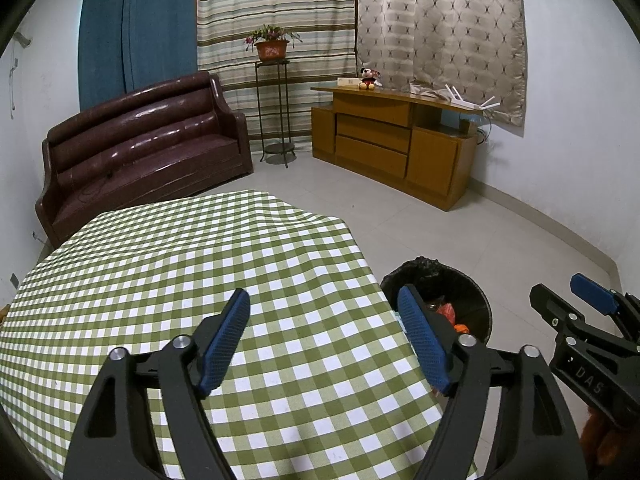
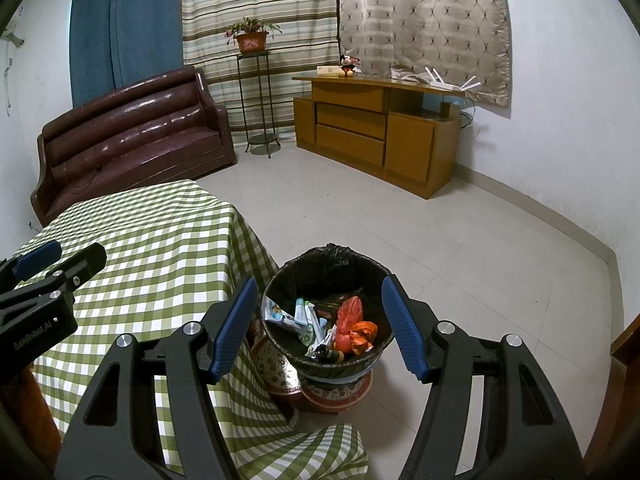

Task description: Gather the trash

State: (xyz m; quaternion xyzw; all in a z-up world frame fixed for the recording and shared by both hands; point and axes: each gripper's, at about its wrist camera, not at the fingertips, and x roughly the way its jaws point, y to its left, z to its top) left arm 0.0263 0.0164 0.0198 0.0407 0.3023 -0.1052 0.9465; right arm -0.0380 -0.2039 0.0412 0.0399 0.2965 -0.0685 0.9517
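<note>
Only right wrist view shows bin's [image 2: 326, 300] wrappers [image 2: 310, 320].

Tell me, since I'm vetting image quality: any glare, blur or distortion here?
Left wrist view: sharp, dark fisheye corners, glare streaks on the sofa, floor edges bowed. Right wrist view: equally sharp, same bowing, trash bin contents crisp.

The black-lined bin [image 2: 326, 312] stands upright on a patterned stool [image 2: 336, 390] just beside the counter [image 2: 160, 248], holding trash [image 2: 352, 326]: orange bags, white wrappers and tubes.
</note>
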